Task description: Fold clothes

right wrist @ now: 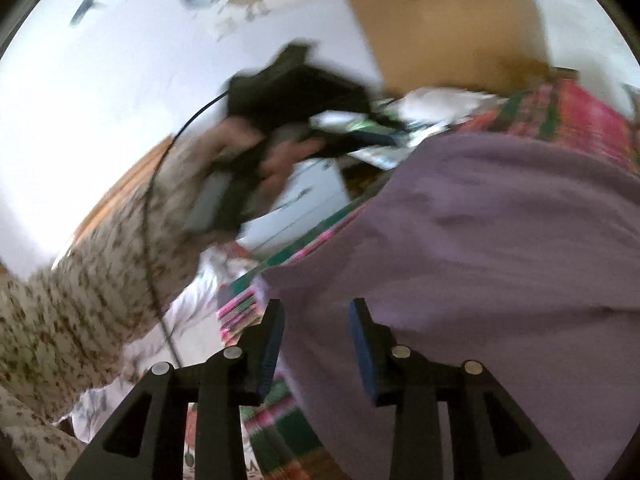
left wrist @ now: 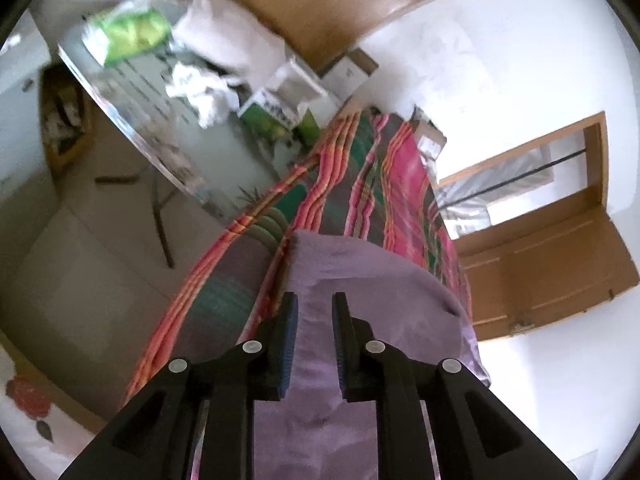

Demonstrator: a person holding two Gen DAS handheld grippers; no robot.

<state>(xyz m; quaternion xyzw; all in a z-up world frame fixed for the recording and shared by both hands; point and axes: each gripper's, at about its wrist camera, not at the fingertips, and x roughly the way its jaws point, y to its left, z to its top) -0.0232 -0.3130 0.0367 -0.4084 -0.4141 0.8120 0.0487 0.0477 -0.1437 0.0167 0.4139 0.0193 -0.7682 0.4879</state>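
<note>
Striped multicoloured bedspread (left wrist: 384,184), cluttered glass table (left wrist: 132,92), green cartons (left wrist: 272,116), open wooden door (left wrist: 560,264)

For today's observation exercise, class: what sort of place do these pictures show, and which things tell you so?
Probably a room in a home: a purple garment lies on a striped bedcover, beside a cluttered glass table and a wooden door.

Left wrist camera is looking forward between its fingers, close over the purple garment (left wrist: 360,280), facing along the striped cloth (left wrist: 384,176) toward a cluttered glass table (left wrist: 132,120); right wrist camera is sitting equally close, facing across the same garment toward the left gripper (right wrist: 394,138); both are sharing garment and cloth.
</note>
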